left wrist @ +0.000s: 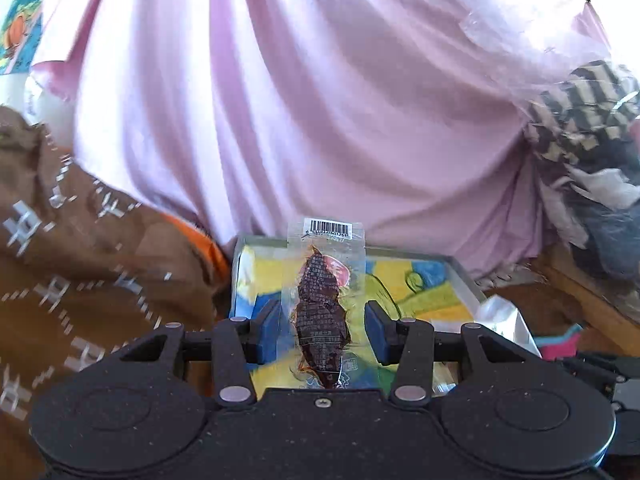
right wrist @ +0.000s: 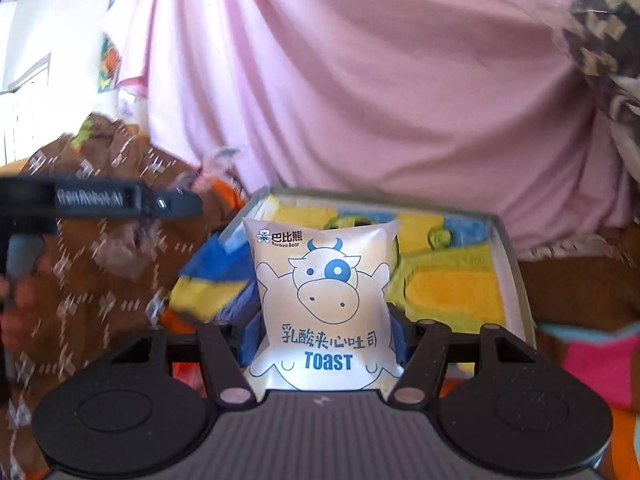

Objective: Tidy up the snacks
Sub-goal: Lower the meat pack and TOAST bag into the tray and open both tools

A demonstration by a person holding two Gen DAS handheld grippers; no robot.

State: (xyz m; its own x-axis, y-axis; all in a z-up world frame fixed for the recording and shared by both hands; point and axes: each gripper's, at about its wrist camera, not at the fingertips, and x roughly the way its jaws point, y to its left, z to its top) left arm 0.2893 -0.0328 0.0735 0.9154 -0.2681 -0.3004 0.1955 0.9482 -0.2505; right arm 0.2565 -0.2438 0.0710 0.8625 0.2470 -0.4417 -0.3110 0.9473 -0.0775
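Observation:
My left gripper (left wrist: pixel 322 332) is shut lightly on a clear packet of dark dried meat (left wrist: pixel 322 316). The packet stands upright with its barcode end up, over the near part of a grey-rimmed box (left wrist: pixel 460 268) lined with a yellow and blue towel. My right gripper (right wrist: pixel 324 340) is shut on a puffy white toast bag (right wrist: pixel 324 292) printed with a blue cow, held upright in front of the same box (right wrist: pixel 508 248). A white wrapper corner (left wrist: pixel 504 320) shows at the right of the left wrist view.
A pink draped sheet (left wrist: pixel 320 100) fills the background behind the box. Brown patterned cloth (left wrist: pixel 80 260) lies to the left, with an orange patch beside it. A black-and-cream patterned fabric (left wrist: pixel 588 112) lies at the right. A hand (right wrist: pixel 16 292) holds the other tool's black body (right wrist: pixel 100 200) at the left.

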